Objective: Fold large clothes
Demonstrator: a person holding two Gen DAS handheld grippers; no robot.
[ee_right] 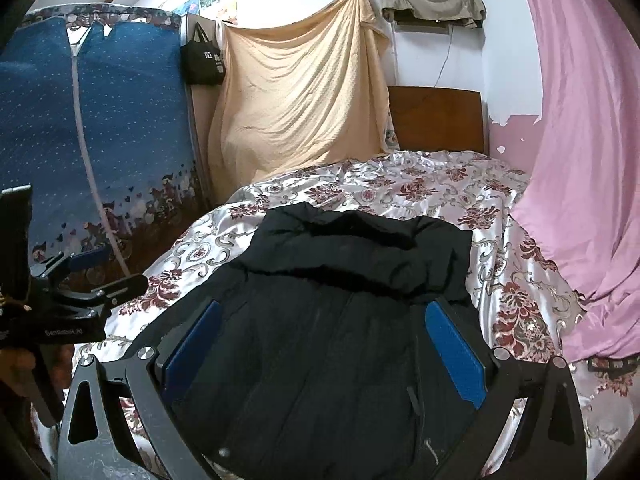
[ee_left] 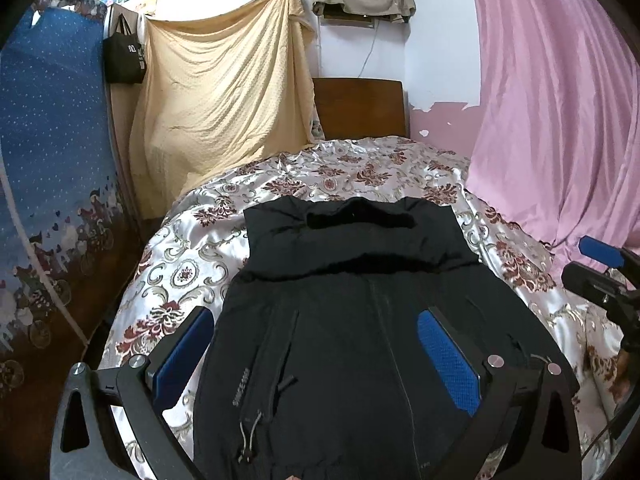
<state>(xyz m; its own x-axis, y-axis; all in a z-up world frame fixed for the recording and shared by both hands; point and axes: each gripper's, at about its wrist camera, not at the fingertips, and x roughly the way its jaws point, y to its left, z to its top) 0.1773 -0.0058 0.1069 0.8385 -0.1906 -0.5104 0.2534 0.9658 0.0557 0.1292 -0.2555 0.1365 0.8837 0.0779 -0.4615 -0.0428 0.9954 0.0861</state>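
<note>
Black fabric of a jacket [ee_left: 360,320] is seen spread across the middle of the floral bedspread [ee_left: 180,248], collar toward the wooden headboard [ee_left: 360,108]. Both the left gripper [ee_left: 316,360] and right gripper [ee_right: 326,354] are held wide above it, nothing clasped.

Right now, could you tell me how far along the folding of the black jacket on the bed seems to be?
Done: the black jacket lies front-up on the floral bedspread, its sides apparently tucked in and the hood end doubled near the headboard. In hand: nothing; the left gripper and right gripper hover open above it. Left: folding it crosswise, since the hem is not yet brought up.
</note>
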